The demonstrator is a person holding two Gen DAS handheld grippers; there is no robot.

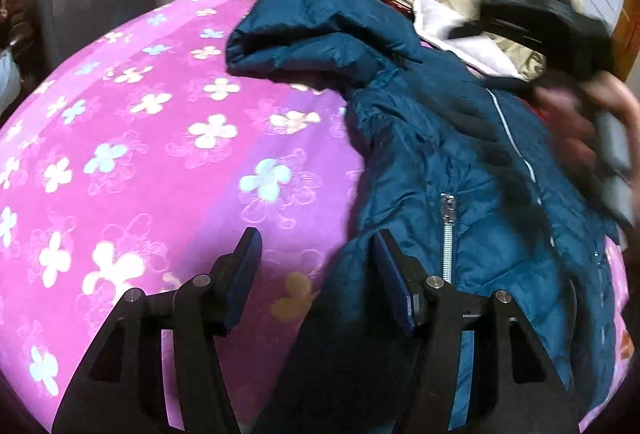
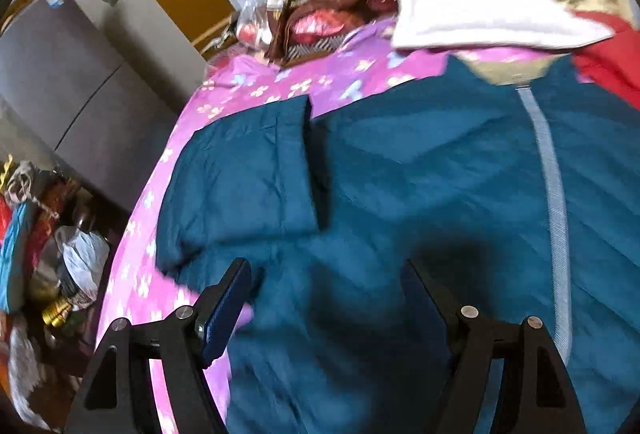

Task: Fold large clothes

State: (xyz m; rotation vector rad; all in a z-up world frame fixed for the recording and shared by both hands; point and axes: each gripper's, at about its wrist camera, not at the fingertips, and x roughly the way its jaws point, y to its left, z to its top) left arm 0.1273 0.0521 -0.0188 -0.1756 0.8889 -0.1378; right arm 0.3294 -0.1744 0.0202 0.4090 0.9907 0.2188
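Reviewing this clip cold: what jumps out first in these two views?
A teal puffer jacket lies spread on a bright pink flowered bedsheet, its pale front zipper running down the right. Both hand-held grippers, left and right, hover open over it. Behind it lies a white cloth.

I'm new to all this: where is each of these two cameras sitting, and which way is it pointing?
Left wrist: sits on the left gripper, looking forward over its open fingers at the teal jacket lying on the pink flowered bedsheet; the person's right hand holding the right gripper shows blurred at the far right.
Right wrist: sits on the right gripper, looking down over its open fingers at the jacket's folded sleeve and grey front zipper.
Shared: the same jacket, bedsheet, and white cloth beyond the collar.
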